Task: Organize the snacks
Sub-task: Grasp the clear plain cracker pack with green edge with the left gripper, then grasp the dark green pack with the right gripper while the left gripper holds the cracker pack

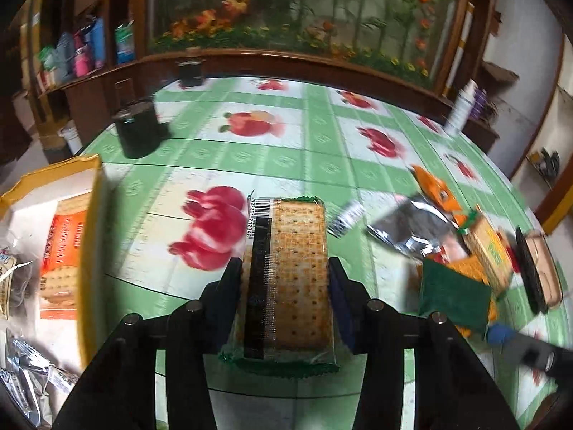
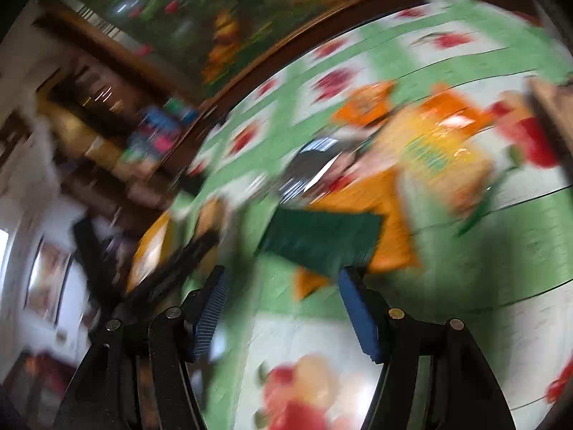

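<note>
My left gripper (image 1: 284, 267) is shut on a clear-wrapped cracker pack (image 1: 292, 265) with a green crimped end and a barcode, held lengthwise over the fruit-print tablecloth (image 1: 250, 150). To its left stands a yellow-rimmed box (image 1: 91, 215) holding a cracker pack (image 1: 62, 261) and silver-wrapped snacks. To its right lies a loose pile: a silver packet (image 1: 412, 227), orange wrappers and a dark green packet (image 1: 453, 297). The right wrist view is badly blurred. My right gripper (image 2: 283, 276) stands open just short of the dark green packet (image 2: 322, 240), with nothing between its fingers.
Two black jars (image 1: 139, 129) stand on the far left of the table. A wooden-framed glass case with plants (image 1: 297, 14) runs along the back. A white bottle (image 1: 462, 104) stands at the far right. A brown-and-black packet (image 1: 540, 272) lies at the right edge.
</note>
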Tool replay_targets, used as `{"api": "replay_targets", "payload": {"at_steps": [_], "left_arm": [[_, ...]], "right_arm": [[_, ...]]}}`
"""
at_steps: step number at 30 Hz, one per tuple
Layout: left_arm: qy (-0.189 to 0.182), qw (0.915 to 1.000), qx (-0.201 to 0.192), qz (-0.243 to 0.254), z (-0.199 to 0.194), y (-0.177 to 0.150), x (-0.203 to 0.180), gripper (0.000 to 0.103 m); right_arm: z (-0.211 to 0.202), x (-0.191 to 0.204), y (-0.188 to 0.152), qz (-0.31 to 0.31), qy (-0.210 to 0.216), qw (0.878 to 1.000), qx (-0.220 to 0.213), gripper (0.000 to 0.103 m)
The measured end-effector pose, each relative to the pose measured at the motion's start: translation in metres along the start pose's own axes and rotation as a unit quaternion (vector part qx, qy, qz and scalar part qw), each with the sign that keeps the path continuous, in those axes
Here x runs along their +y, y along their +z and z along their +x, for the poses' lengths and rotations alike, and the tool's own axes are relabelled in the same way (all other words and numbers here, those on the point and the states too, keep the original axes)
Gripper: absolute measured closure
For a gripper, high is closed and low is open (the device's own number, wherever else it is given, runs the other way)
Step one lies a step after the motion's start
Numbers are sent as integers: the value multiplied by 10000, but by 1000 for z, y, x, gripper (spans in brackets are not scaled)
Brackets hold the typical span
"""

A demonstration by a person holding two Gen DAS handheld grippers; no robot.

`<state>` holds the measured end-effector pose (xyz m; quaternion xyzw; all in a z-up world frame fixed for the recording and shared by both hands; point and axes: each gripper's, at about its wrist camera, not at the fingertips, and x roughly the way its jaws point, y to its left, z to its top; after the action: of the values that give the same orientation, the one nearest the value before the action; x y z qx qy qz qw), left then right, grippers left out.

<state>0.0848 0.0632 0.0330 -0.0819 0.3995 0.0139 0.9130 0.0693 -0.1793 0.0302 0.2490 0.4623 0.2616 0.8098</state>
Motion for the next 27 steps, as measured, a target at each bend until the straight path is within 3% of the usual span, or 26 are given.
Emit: {"api": "replay_targets", "payload": {"at_steps": [4, 8, 10, 12, 18, 22, 24, 27], "left_arm": [[-64, 9998, -42, -167, -2, 6, 8, 57], [-97, 9998, -32, -178, -1, 6, 9, 57], [-112, 9997, -18, -199, -1, 6, 10, 57], [-123, 9997, -7, -226, -1, 6, 11, 57], [-137, 9997, 41, -210, 1, 4, 10, 57], [-154, 9997, 74, -182, 3, 3, 7, 57], [-170, 9997, 74, -169, 3, 3, 6, 57], [-180, 9997, 44, -155, 1, 3, 5, 57]], "right_arm": [[-3, 17, 2, -650, -744, 9948, -257, 34], [8, 35, 15, -1581, -1385, 9770, -351, 35], [17, 35, 23, -1824, -1419, 9725, -307, 35], [29, 31, 27, -1886, -1165, 9751, -80, 35], [34, 38, 13, -2325, -1322, 9635, 63, 34], [49, 46, 7, -2626, -1962, 9447, 28, 34], [55, 44, 8, -2623, -2022, 9436, 30, 34], [53, 46, 6, -2696, -2037, 9412, -3, 45]]}}
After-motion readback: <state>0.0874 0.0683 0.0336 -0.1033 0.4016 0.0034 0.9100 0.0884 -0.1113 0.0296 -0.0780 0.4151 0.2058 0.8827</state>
